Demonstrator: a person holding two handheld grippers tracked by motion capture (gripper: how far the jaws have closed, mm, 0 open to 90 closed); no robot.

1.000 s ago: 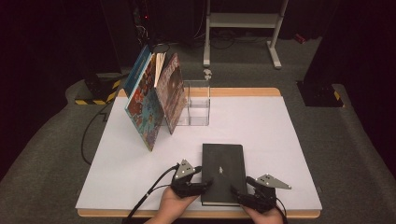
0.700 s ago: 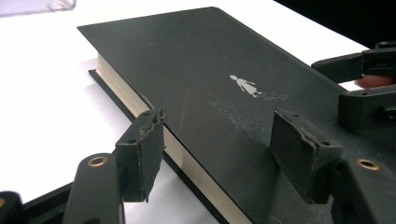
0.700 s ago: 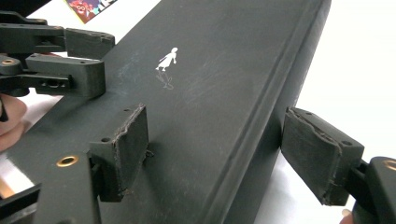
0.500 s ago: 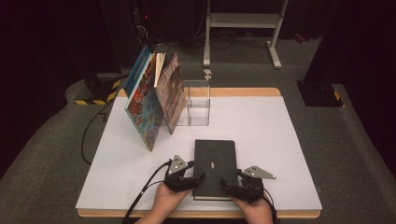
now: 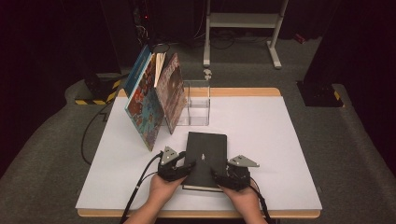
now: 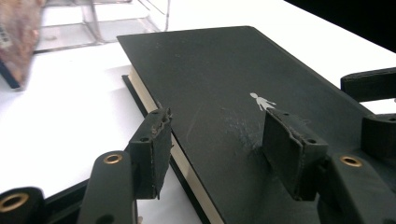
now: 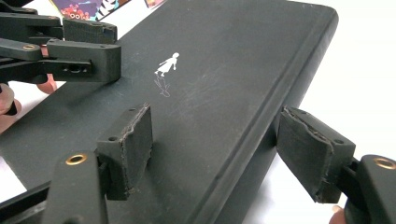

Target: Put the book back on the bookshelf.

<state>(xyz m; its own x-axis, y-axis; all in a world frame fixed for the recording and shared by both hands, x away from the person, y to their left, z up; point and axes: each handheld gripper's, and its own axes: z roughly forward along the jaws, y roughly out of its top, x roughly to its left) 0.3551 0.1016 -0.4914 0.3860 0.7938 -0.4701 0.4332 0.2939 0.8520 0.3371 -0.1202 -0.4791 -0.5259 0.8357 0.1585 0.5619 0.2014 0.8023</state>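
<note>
Two hand-held grippers (image 5: 201, 169) open, closing astride black book (image 5: 205, 151) | book slid left

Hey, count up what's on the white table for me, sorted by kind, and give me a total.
Black hardcover book, lying flat: 1
Picture books with colourful covers, leaning upright (front one, brown one; one more seems to stand behind them): about 3
Clear plastic book stand: 1
Total: about 5
</note>
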